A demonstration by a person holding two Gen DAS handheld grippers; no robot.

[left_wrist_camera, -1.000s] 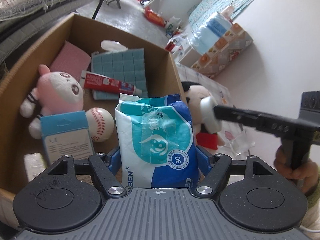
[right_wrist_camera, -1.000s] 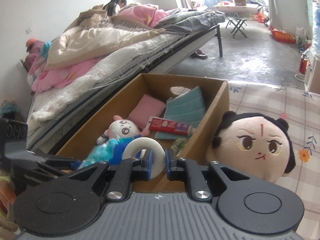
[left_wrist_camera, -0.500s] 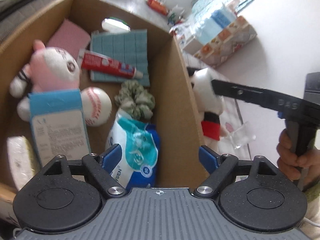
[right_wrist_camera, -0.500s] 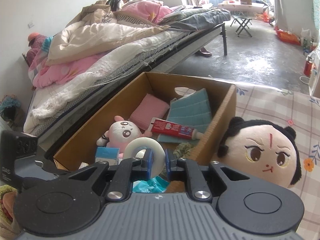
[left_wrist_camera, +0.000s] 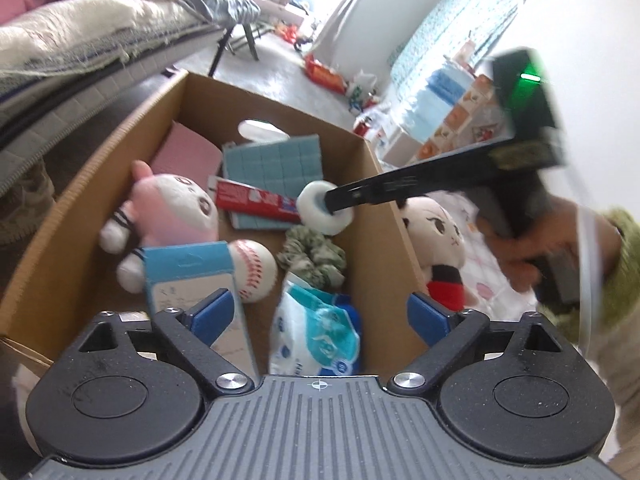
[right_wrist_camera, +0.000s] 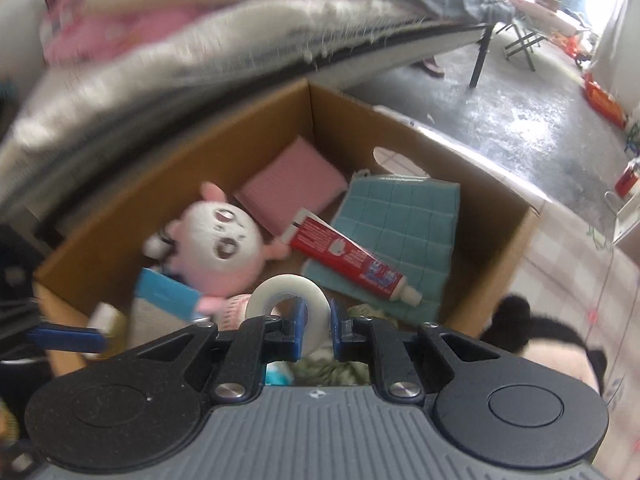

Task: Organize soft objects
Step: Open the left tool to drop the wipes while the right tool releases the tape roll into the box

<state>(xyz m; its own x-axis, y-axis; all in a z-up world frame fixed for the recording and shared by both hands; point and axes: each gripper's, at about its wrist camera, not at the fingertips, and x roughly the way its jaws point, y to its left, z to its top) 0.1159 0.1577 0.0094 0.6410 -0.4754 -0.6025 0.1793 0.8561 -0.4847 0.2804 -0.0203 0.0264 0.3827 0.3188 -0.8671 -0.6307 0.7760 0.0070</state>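
My left gripper (left_wrist_camera: 320, 314) hangs over the near end of the cardboard box (left_wrist_camera: 100, 184), its jaws opening. A blue-and-white wipes pack (left_wrist_camera: 316, 340) lies loose in the box beneath them, untouched by the pads. My right gripper (right_wrist_camera: 314, 328) is shut on a white tape roll (right_wrist_camera: 288, 292) and holds it over the box, above the green scrunchie (left_wrist_camera: 312, 256). In the left wrist view the tape roll (left_wrist_camera: 320, 210) hangs in front of the red toothpaste tube (left_wrist_camera: 256, 200). A black-haired doll (left_wrist_camera: 436, 232) lies outside the box's right wall.
Inside the box lie a pink plush (left_wrist_camera: 176, 208), a baseball (left_wrist_camera: 254, 276), a blue carton (left_wrist_camera: 188, 276), a teal cloth (left_wrist_camera: 276, 160) and a pink sponge (left_wrist_camera: 186, 154). A bed (right_wrist_camera: 200, 40) runs along the box's far side. A hand (left_wrist_camera: 520, 256) grips the right tool.
My left gripper let go of the wipes pack, which dropped into the box, and its jaws spread wider. My right gripper carried the tape roll from beside the doll to over the box.
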